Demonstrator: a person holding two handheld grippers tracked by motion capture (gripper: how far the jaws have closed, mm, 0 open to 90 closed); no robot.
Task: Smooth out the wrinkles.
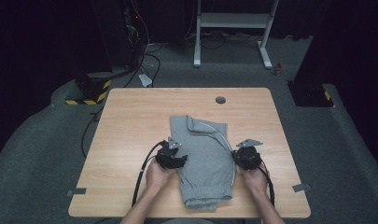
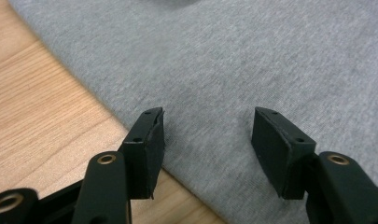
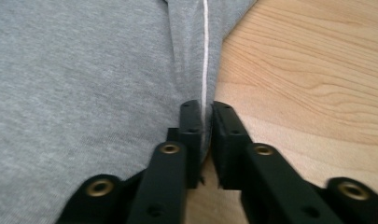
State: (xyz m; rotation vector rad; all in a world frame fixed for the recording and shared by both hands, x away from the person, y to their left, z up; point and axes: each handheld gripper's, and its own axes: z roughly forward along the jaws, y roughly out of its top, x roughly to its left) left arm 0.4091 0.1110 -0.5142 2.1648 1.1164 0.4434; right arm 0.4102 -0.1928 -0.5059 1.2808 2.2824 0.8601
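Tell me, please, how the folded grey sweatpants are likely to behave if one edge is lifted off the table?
The grey sweatpants will probably sag and unfold, since the soft knit already lies in loose folds. They look light, so the right hand-held gripper, pinched on the white-striped edge, could likely raise them alone. On the smooth wooden table the rest may drag along.

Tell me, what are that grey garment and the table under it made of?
The grey garment looks like a soft, matte knitted jersey, probably cotton: fine ribs and a heathered fleck show up close, and a white stripe runs along one edge. The table has a smooth, pale wood-grain top, possibly laminate rather than solid wood.
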